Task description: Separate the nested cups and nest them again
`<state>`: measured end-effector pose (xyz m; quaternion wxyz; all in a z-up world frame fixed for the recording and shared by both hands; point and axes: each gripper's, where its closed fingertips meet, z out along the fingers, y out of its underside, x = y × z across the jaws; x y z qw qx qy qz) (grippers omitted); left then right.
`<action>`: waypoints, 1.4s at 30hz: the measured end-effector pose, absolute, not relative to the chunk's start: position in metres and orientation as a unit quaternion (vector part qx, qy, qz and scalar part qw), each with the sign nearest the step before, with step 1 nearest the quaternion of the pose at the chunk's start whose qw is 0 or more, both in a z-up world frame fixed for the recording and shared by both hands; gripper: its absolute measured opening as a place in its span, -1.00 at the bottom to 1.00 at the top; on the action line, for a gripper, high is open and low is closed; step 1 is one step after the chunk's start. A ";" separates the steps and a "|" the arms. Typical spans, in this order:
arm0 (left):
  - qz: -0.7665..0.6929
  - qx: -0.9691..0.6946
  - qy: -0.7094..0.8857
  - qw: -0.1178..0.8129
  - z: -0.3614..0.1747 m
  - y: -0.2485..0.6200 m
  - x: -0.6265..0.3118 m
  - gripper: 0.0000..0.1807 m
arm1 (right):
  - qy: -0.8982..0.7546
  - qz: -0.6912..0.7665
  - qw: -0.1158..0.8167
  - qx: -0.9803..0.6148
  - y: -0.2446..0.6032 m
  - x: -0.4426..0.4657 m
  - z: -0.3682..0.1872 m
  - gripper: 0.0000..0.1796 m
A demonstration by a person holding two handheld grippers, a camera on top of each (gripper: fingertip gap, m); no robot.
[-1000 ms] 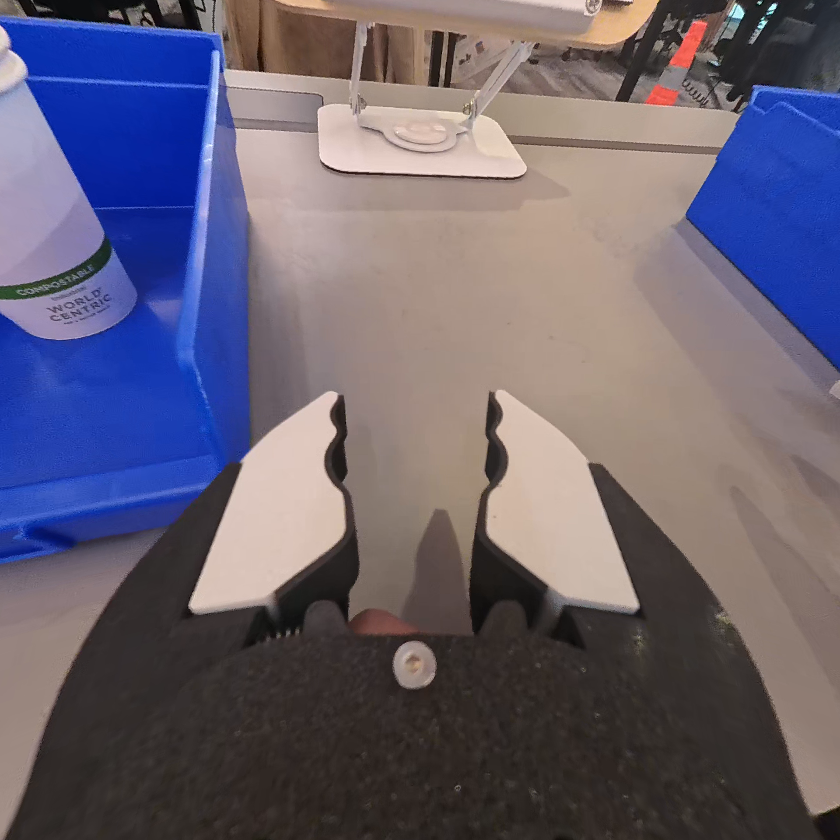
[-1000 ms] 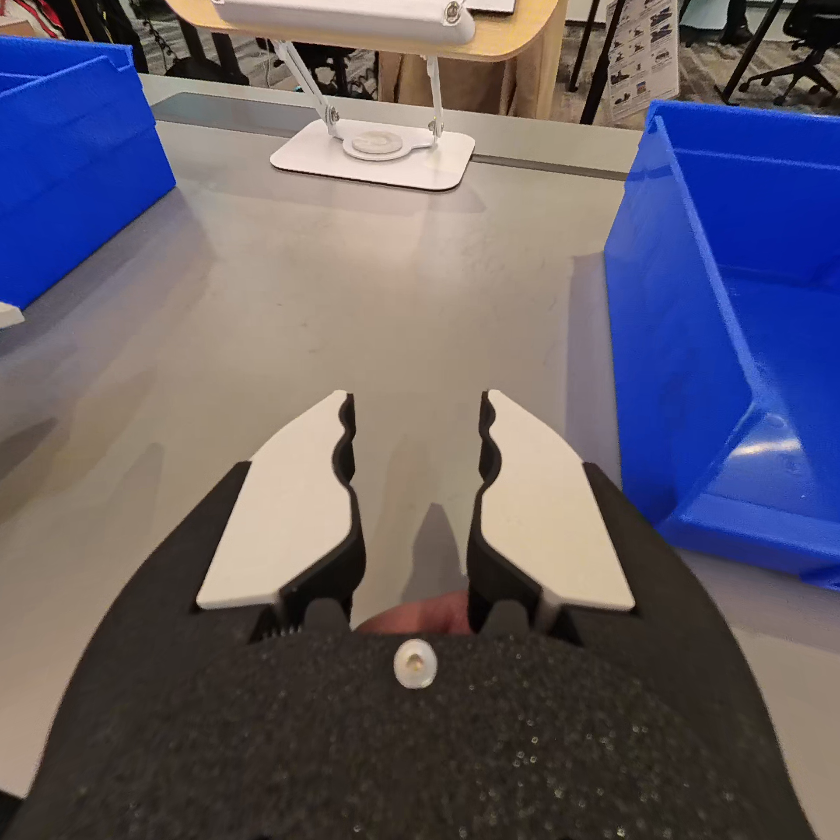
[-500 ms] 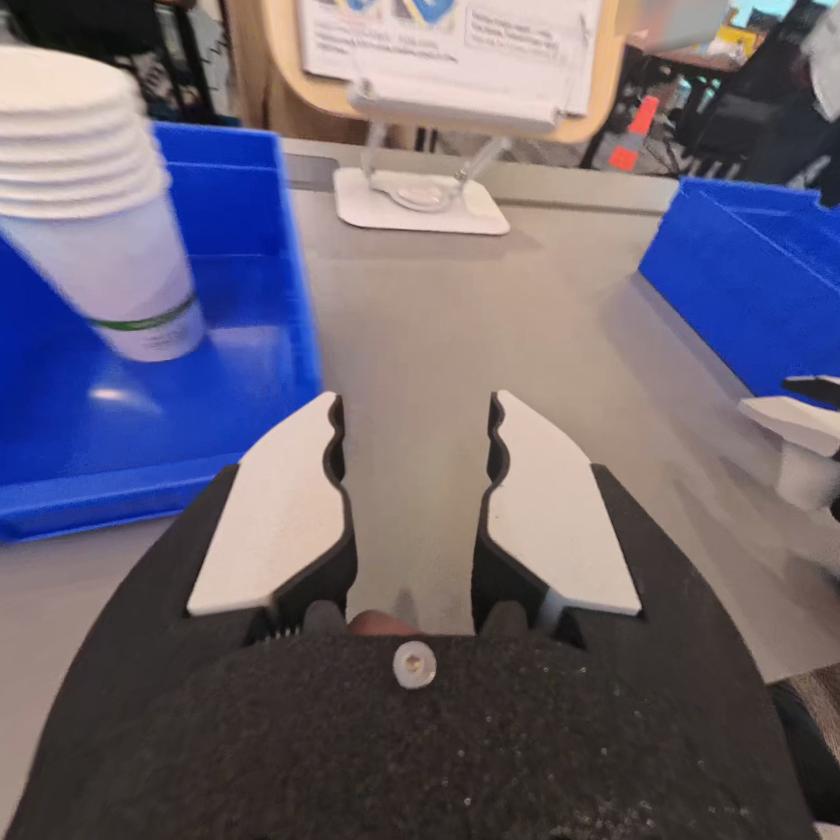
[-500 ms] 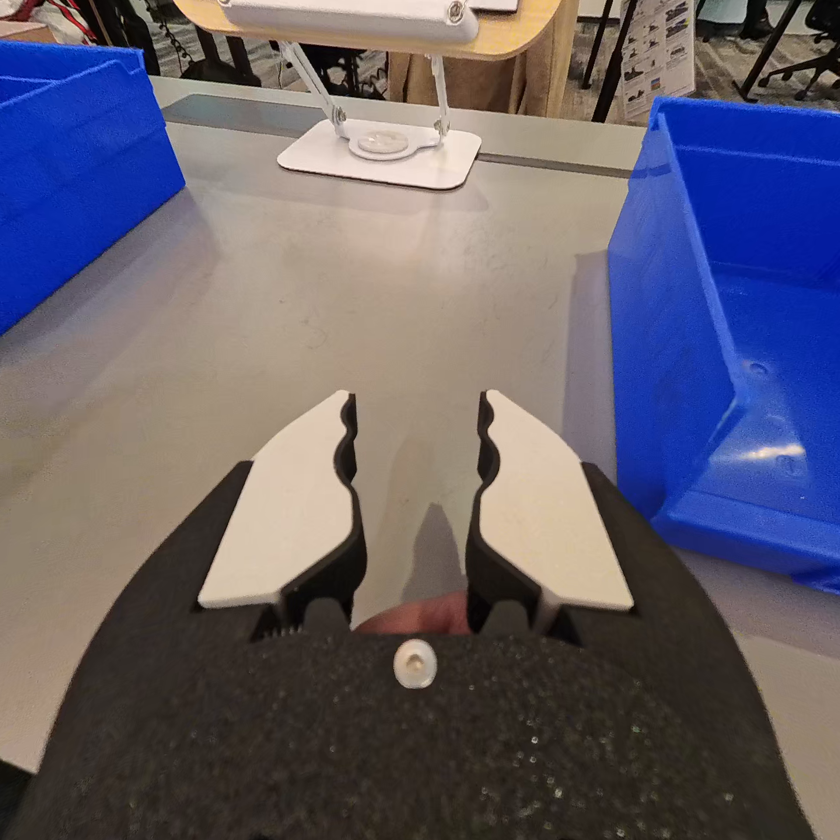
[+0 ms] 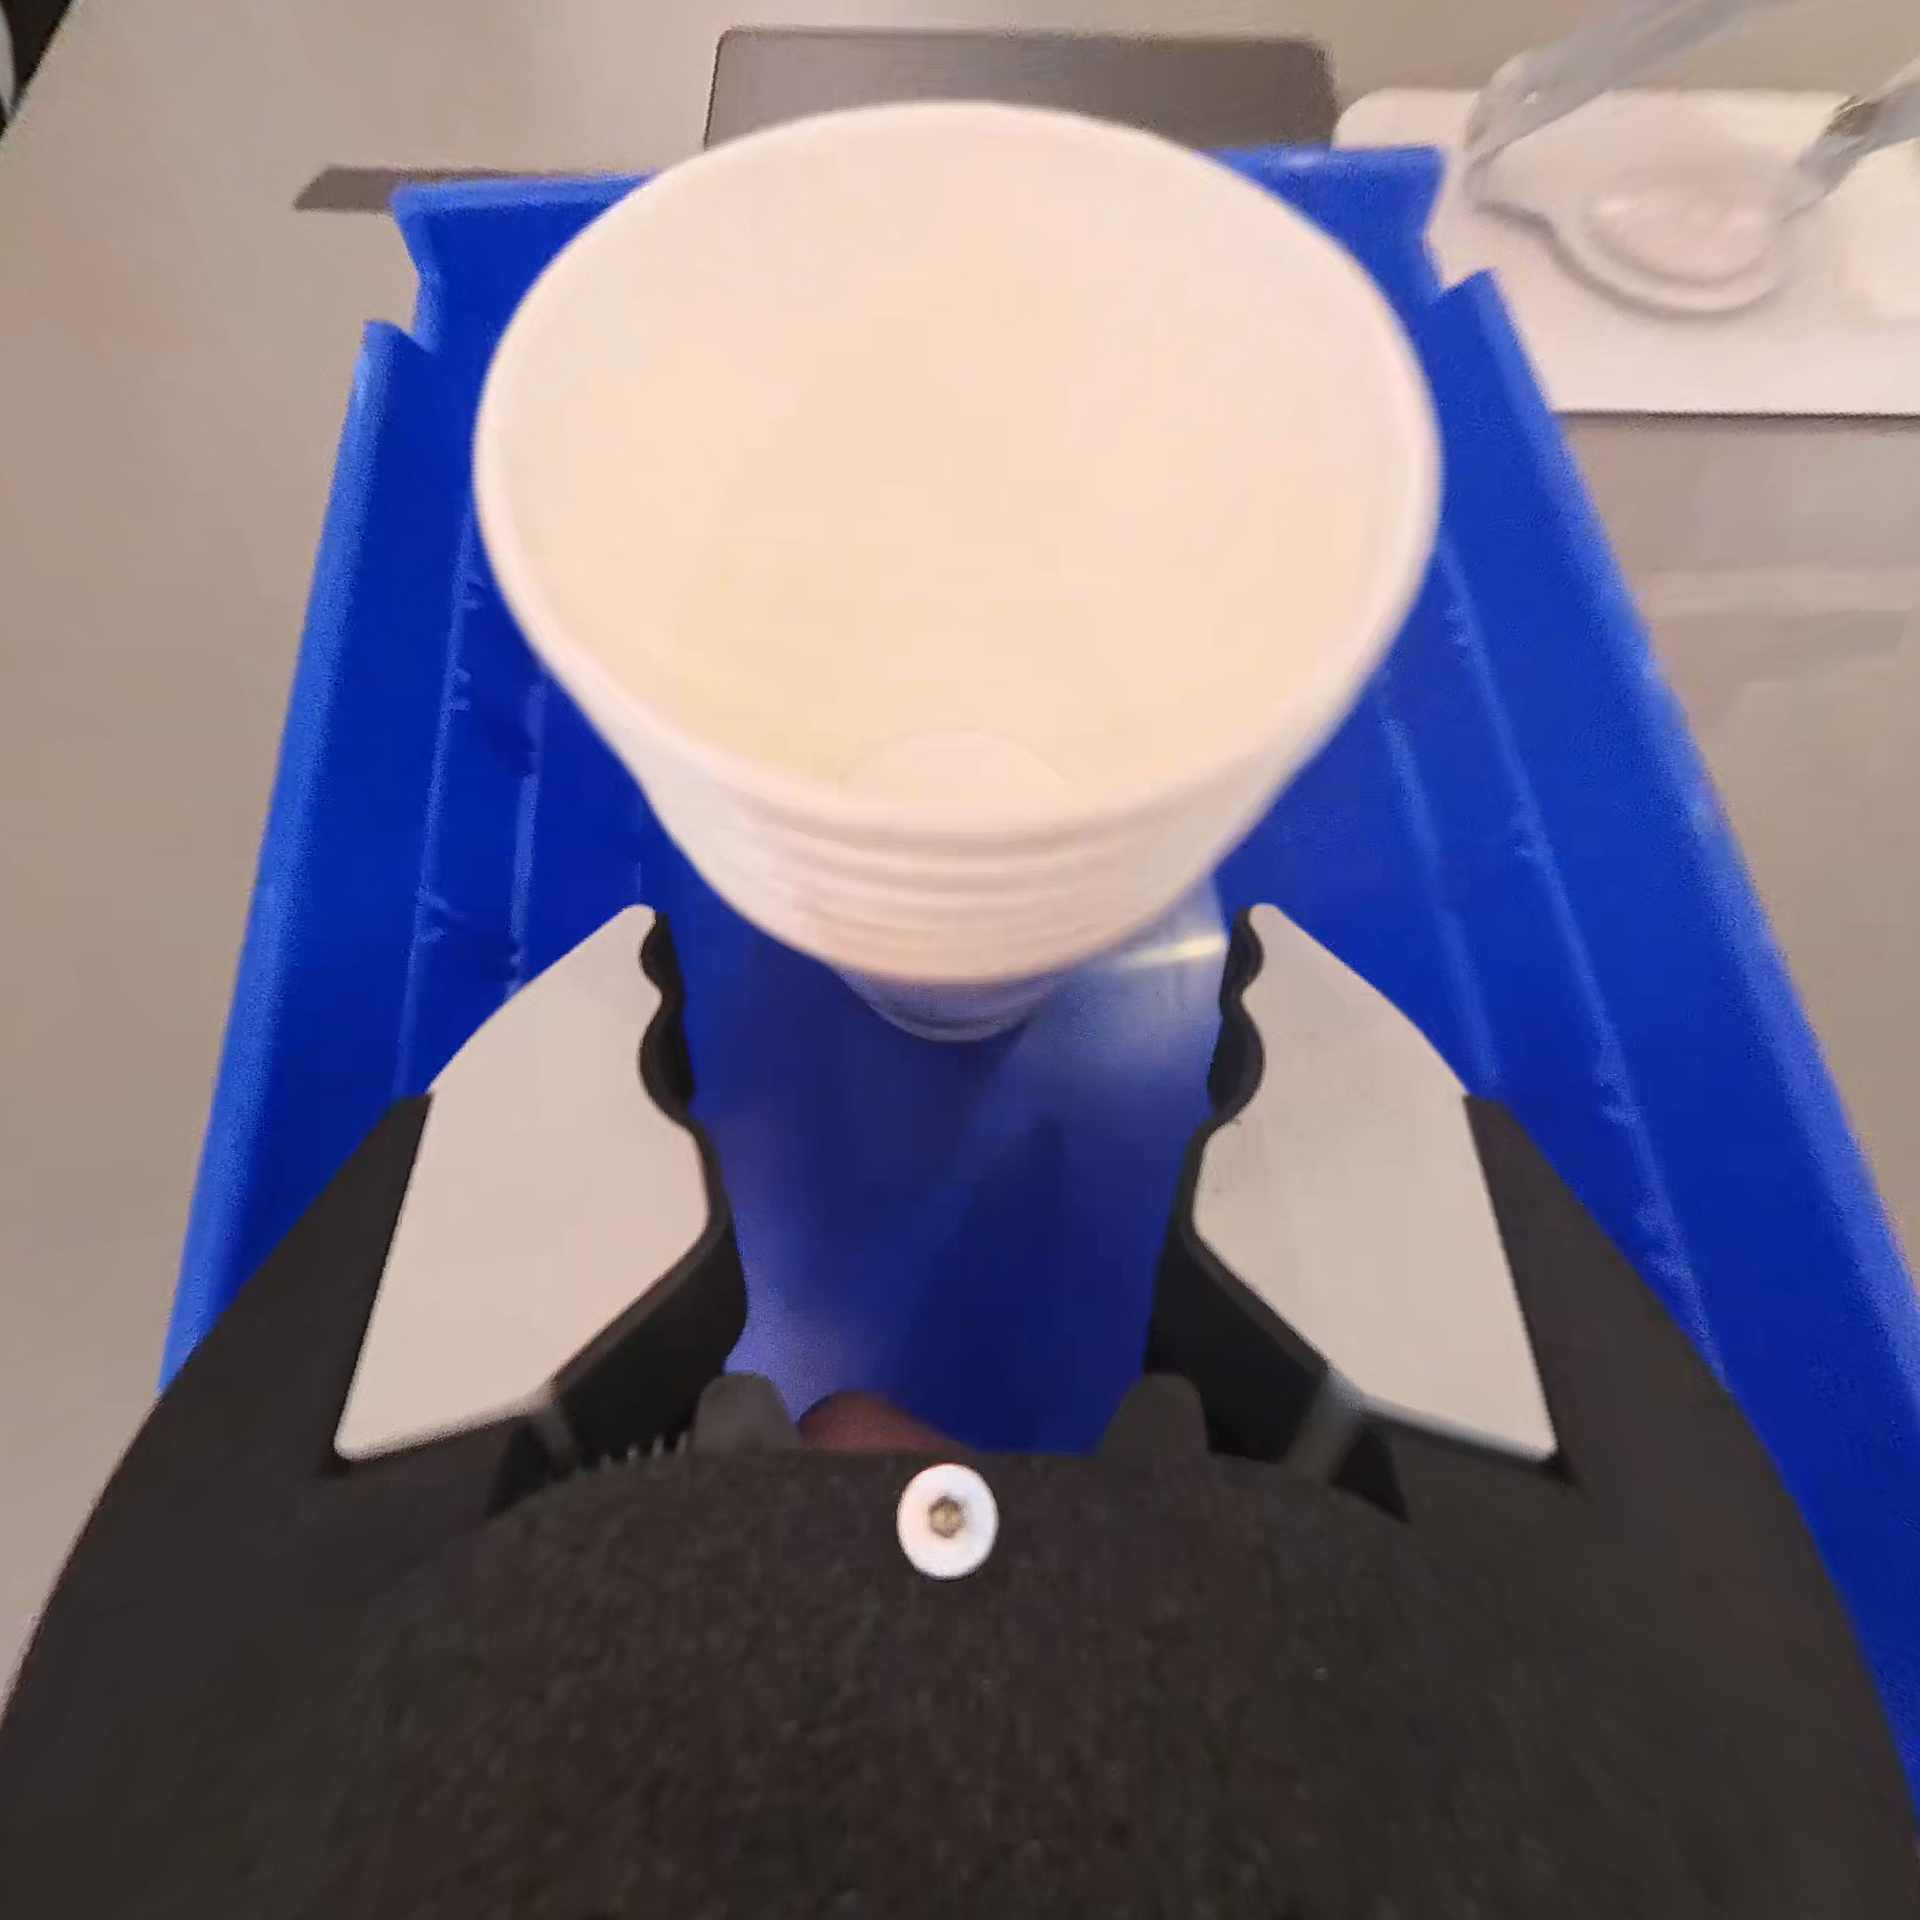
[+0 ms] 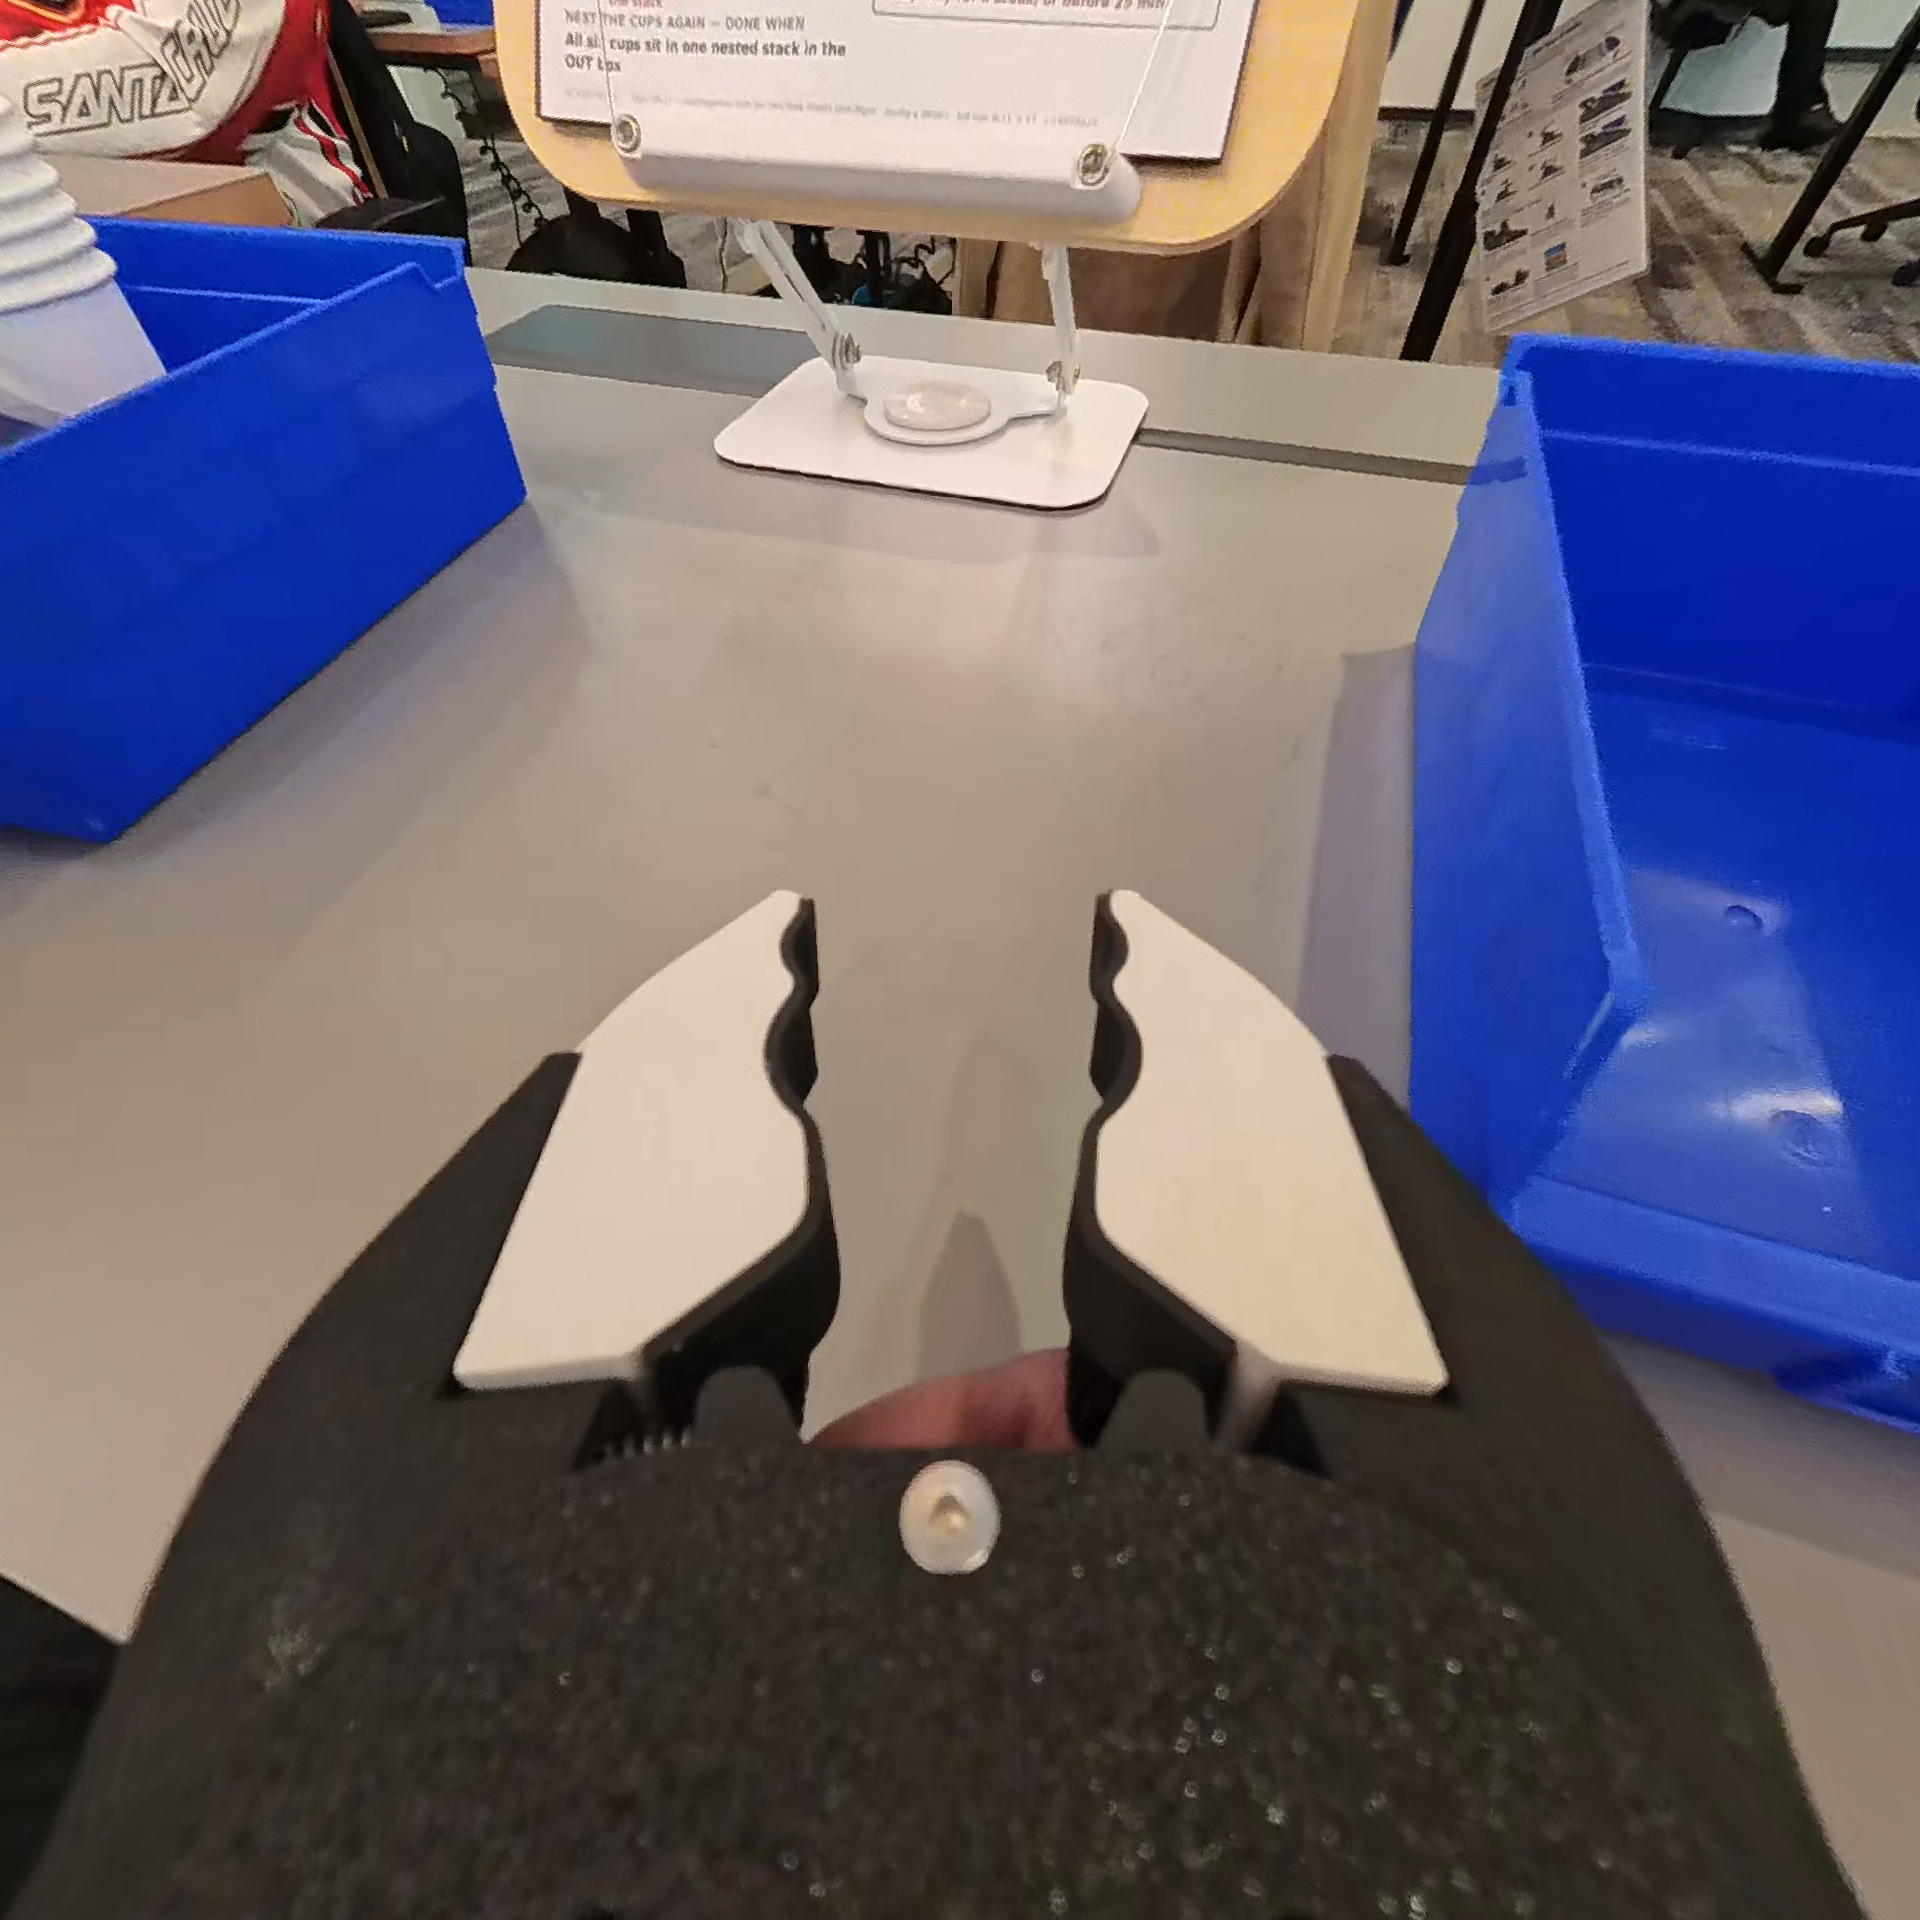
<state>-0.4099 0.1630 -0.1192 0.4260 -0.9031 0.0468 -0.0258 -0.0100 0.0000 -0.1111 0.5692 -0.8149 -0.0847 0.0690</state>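
In the left wrist view the left tongs point steeply down into a blue bin, spread wide and holding nothing. Just ahead of the tips, between them, stands a nested stack of white paper cups inside the bin, seen from above into the open mouth of the top cup. Several rims show stepped one under another on the near side; the exact count is hard to make out through the blur. Only a sliver of the lowest cup's body shows under the rims, and where it meets the bin floor is hidden. Neither finger touches the stack. Beyond the right finger, at the upper corner, the white base of a stand is cut off by the frame, on the grey bench

In the right wrist view the right tongs hover over bare bench, moderately spread with nothing between them. To their right sits a second blue bin, its far side cut off. To the left and farther ahead is another blue bin; just past its left end a white ribbed shape, likely the cup stack, is cropped by the edge. Straight ahead stands the white stand carrying a wooden board with a printed sheet, its top cut off. A bit of the person's hand shows at the base of the fingers
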 end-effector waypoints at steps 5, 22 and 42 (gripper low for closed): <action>-0.051 -0.914 0.047 0.401 -0.137 0.192 -0.406 0.03 | -0.075 0.069 0.563 -0.820 0.002 -0.001 -0.114 -0.44; -0.315 -0.703 0.361 0.526 0.028 0.071 -0.232 -0.04 | -0.419 0.108 0.599 -0.673 0.001 -0.048 0.048 -0.58; -0.356 -0.648 0.508 0.442 -0.033 0.045 -0.086 -0.04 | -0.748 0.139 0.259 -0.595 -0.001 -0.090 0.043 -0.95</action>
